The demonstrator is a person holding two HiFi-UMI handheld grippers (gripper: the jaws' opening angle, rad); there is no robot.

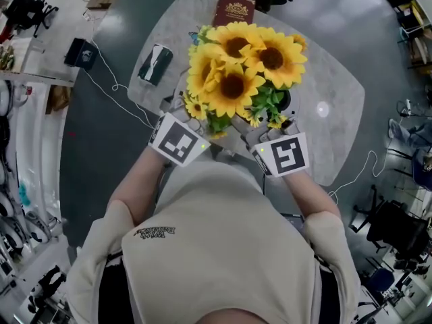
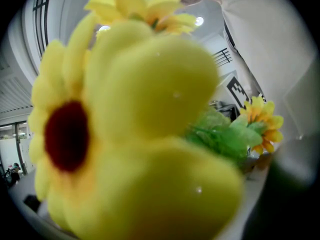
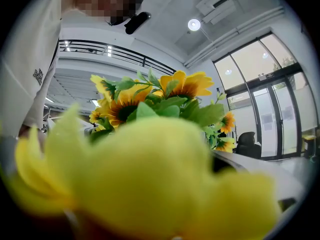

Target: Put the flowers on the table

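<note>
A bunch of artificial sunflowers [image 1: 236,73] with green leaves is over the near half of the round grey table [image 1: 337,113]. Both grippers reach in under it from the near side. I see the left gripper's marker cube [image 1: 177,141] and the right gripper's marker cube [image 1: 285,155], but the blooms hide the jaws of both. Blurred yellow petals [image 2: 150,134] fill the left gripper view, with a small sunflower [image 2: 262,116] to the right. The right gripper view is blocked by yellow petals [image 3: 150,184] too, with more sunflowers [image 3: 182,86] behind. A dark rim [image 1: 284,100] shows under the leaves.
A dark red book [image 1: 233,10] lies at the table's far edge and a dark green flat object [image 1: 154,63] at its left. A small white disc [image 1: 322,109] sits on the right. A white cable [image 1: 115,86] runs across the floor at left. Office chairs [image 1: 395,228] stand at right.
</note>
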